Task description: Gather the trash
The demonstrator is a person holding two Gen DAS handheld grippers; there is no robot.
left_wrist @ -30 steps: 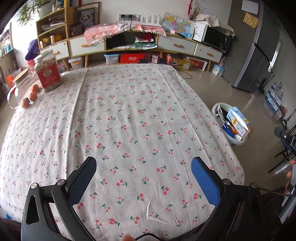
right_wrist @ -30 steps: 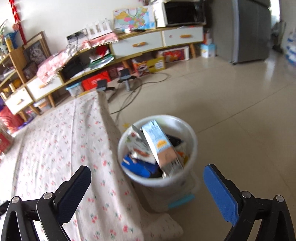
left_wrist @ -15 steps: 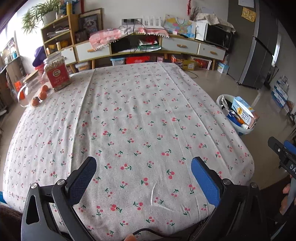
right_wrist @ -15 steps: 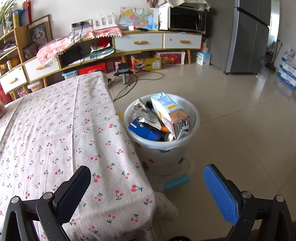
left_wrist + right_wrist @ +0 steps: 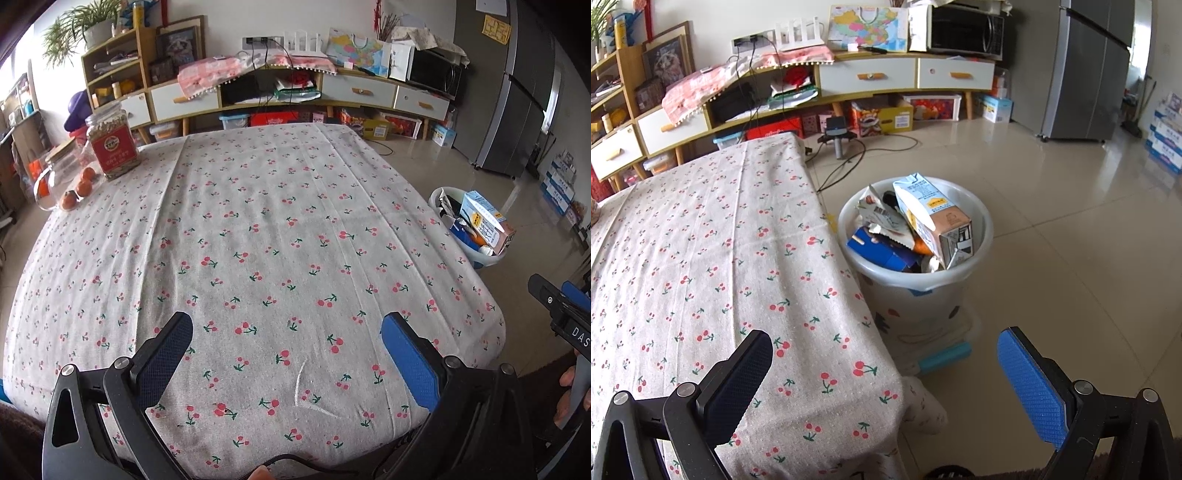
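A white trash bin stands on the floor beside the table's right edge. It holds a milk carton, a blue box and wrappers. The bin also shows in the left wrist view. The table wears a cherry-print cloth. My left gripper is open and empty above the table's near edge. My right gripper is open and empty over the table's near right corner, well short of the bin. It also shows at the right edge of the left wrist view.
A jar with a red label, a glass jar and small orange fruits sit at the table's far left. A low cabinet lines the back wall, with cables on the floor and a grey fridge at right.
Both grippers have pulled back and risen, so more of the table and bin shows. Both stay open and empty.
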